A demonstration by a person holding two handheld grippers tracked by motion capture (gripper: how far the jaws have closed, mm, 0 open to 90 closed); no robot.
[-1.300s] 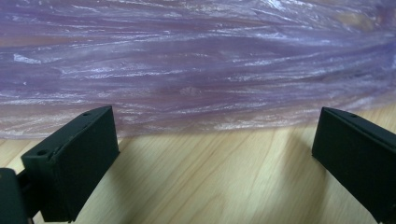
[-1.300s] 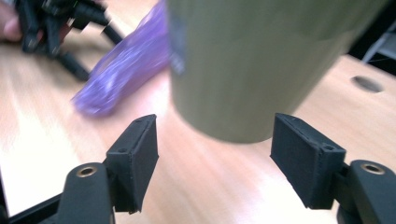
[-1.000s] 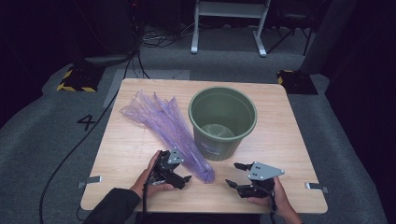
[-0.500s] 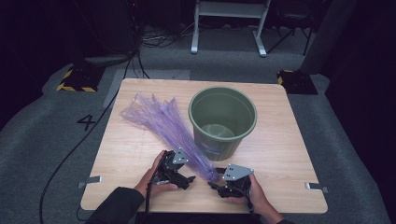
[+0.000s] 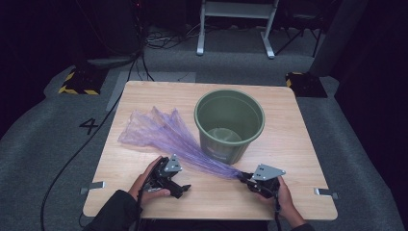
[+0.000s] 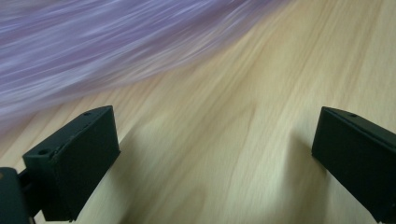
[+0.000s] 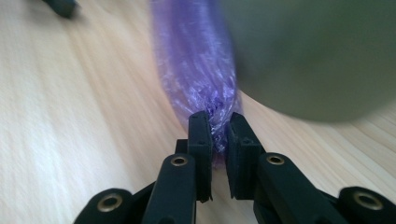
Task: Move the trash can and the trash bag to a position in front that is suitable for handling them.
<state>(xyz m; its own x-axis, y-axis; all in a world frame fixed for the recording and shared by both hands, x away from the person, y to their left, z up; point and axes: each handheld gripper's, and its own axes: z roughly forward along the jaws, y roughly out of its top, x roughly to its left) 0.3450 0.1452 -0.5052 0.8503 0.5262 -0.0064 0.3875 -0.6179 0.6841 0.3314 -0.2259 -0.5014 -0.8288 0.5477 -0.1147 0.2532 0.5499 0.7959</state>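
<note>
- right gripper [image 7: 218, 135] has just clamped onto the purple bag's [image 5: 168, 134] bunched near end, probably to line the green bin [image 5: 229, 126]
- left gripper [image 5: 169, 177] sits released beside the bag, likely free to help

My wooden bench [image 5: 308, 144] stands on grey carpet [image 5: 365, 159] marked with a dark "4" [image 5: 89, 126]. Beyond it I see a white metal stand [image 5: 235, 24], black cables [image 5: 159, 41], and two yellow-and-black striped blocks [image 5: 77, 82] on the floor.

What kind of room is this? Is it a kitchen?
Probably not a kitchen, more like a recording lab or studio: a lone wooden table on grey carpet, cables on the floor, and yellow-and-black striped blocks beside it.
</note>
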